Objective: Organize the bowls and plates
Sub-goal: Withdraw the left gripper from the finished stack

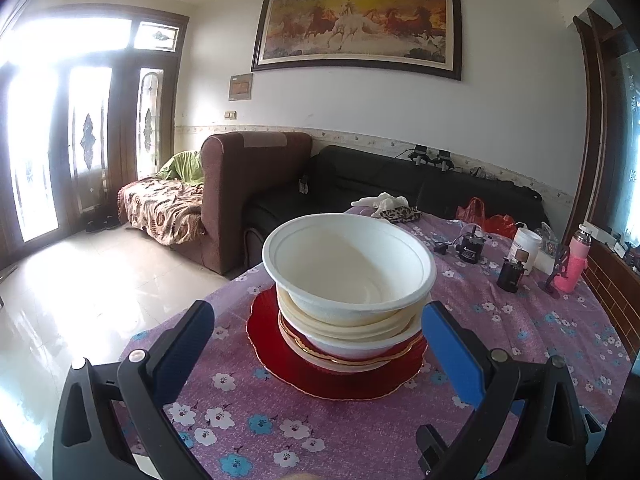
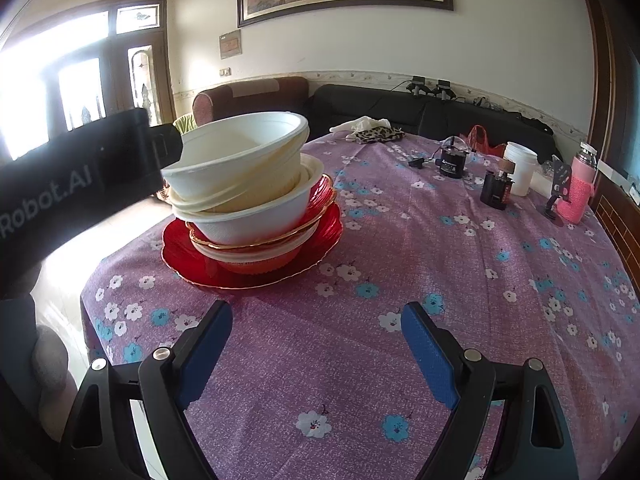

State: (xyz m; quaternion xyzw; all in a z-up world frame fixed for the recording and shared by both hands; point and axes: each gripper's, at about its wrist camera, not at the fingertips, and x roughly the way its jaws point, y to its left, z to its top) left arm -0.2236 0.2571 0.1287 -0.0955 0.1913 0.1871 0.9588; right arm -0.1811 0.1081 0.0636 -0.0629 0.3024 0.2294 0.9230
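Both grippers gape, bowl stack near table edge

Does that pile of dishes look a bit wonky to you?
Yes. The top white foam bowl sits tilted, leaning left instead of nesting flat in the white bowls beneath it, all piled on the red glass plates. Nothing looks spilled or broken.

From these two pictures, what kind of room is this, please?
Most likely a home living room with a dining table: sofas along the wall, a framed horse painting above them, and a flowered tablecloth bearing stacked bowls.
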